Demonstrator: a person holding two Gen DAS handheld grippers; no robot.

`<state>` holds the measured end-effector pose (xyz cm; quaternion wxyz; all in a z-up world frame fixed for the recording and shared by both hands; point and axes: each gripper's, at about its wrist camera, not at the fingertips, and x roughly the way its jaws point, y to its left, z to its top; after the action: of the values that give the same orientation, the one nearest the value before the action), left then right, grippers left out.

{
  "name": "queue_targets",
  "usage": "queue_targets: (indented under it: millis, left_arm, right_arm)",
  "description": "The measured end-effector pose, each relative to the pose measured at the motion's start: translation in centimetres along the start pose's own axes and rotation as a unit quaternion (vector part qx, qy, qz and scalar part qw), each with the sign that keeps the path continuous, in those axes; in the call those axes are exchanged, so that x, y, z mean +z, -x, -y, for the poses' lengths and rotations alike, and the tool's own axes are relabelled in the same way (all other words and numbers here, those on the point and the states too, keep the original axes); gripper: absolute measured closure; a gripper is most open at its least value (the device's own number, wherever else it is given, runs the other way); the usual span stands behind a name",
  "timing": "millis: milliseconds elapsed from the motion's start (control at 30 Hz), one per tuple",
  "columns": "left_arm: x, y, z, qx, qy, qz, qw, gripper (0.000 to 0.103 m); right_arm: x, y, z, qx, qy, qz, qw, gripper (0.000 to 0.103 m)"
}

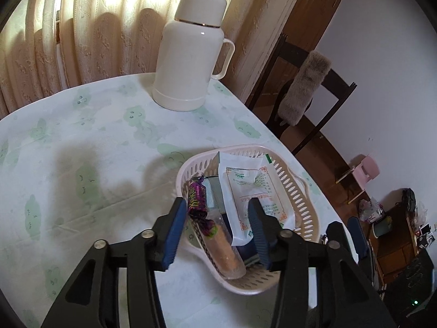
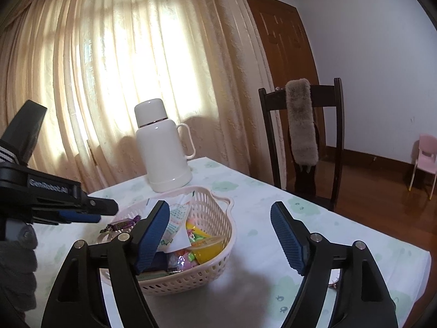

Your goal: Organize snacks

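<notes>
The left tool (image 1: pixel 217 232), black-armed with blue ribbed pads, hung nearest the lens above the near end of a pale pink perforated plastic basket (image 1: pixel 306 199), its jaws apart and pressing on nothing. Between the pads, inside the basket, lay a purple twist-wrapped candy (image 1: pixel 197 201) over a clear tube-like packet with orange-brown contents (image 1: pixel 228 254), and beside them a white printed sachet (image 1: pixel 254 191) leaning toward the basket's far side. From the right wrist view the right tool (image 2: pixel 220 235) stood with its jaws wide apart and empty, the left pad in front of the basket's near rim, the right pad over bare cloth. A yellow jelly cup (image 2: pixel 209 248) and what seemed to be pastel-wrapped sweets (image 2: pixel 183 259) filled the basket's right half. The basket sat near the right edge of the surface (image 1: pixel 82 164), which wore a white cloth with green cloud prints. A cream thermos flask with handle (image 1: pixel 191 54) stood at the far edge, by the curtain (image 1: pixel 95 27).
</notes>
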<state>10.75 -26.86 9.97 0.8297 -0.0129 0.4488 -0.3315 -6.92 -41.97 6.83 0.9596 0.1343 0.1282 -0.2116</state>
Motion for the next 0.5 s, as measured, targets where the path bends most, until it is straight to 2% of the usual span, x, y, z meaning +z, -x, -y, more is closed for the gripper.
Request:
queue_targets:
  millis: [100,133,167,300,367,433,500]
  left_arm:
    - [-0.4,1.0,-0.5,0.0,0.002,0.005,1.0,0.056]
    - [-0.5,1.2,-0.6,0.006,0.001,0.006,1.0,0.051]
    - [-0.8,1.6,-0.6,0.028,-0.004,0.012,0.9995,0.046]
    - [-2.0,3.2,-0.9,0.079,-0.023,0.05,0.9954,0.032]
    - [-2.7,3.8,-0.9,0.114,-0.039,0.07,0.9903,0.02]
    - [-3.5,4.4,-0.7,0.146,-0.058,0.089,0.9836,0.013]
    - [-4.0,4.9,-0.6,0.166,-0.074,0.101,0.9782,0.011]
  right_arm:
    - [-0.1,0.3,-0.3,-0.003,0.006,0.001,1.0,0.023]
    - [-0.1,0.4,-0.4,-0.003,0.009,-0.001,1.0,0.022]
    - [-0.2,0.5,-0.4,0.001,0.011,-0.006,1.0,0.02]
    - [-0.5,0.7,-0.2,0.031,0.019,-0.044,0.998,0.016]
    - [-0.7,0.9,0.0,0.048,0.022,-0.064,0.997,0.013]
    - [-0.7,1.1,0.0,0.068,0.025,-0.089,0.993,0.012]
    - [-0.7,1.3,-0.3,0.08,0.035,-0.109,0.99,0.009]
